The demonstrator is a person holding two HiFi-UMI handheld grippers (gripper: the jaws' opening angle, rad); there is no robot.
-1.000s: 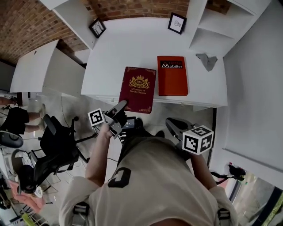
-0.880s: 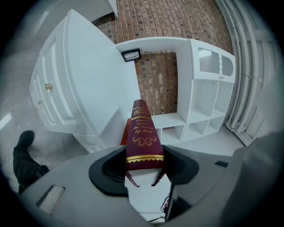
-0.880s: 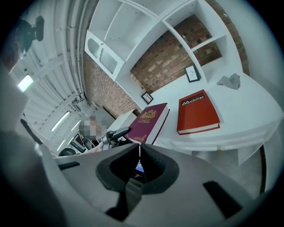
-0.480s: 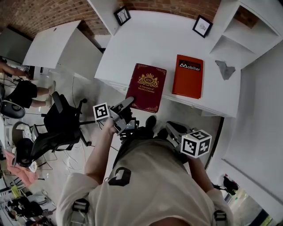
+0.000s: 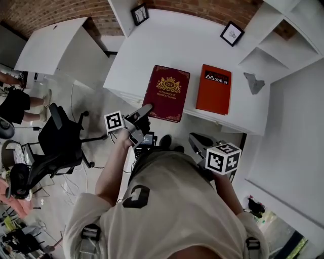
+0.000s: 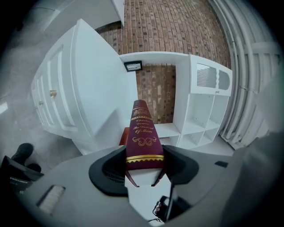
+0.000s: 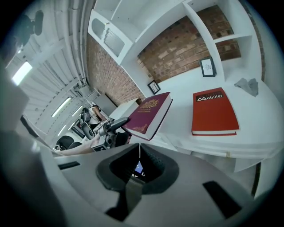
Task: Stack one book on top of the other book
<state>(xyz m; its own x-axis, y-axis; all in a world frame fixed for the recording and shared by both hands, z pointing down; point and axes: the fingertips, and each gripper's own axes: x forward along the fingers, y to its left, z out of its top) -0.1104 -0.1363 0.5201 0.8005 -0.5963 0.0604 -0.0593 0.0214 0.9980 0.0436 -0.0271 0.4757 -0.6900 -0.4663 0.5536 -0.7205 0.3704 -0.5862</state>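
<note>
- The left claw (image 5: 144, 111) is clamped on the maroon book (image 5: 168, 92), at its near left corner by the foot of the spine.
- In the left gripper view, the gold-lettered spine runs away from the camera between the two pads, which press on either side of it.
- The maroon book lies cover up, gold crest showing, and its near end hangs out past the front edge of the white tabletop (image 5: 177, 45).
- In the right gripper view the maroon book looks tilted. Whether its far end rests on the tabletop I cannot tell.
- The red book (image 5: 215, 89) lies flat on the tabletop, cover up, just beside the maroon book on the right, with a strip of bare white between them.
- The right claw (image 7: 139, 150) is narrow. Its pads seem to meet, with nothing between them, and it sits low in front of the tabletop, apart from both books.
- Two small frames (image 5: 139, 13) stand at the back of the tabletop.
- A grey folded paper (image 5: 253, 82) lies to the right of the red book.
- A black chair (image 5: 61, 139) stands on the floor at left.
</note>
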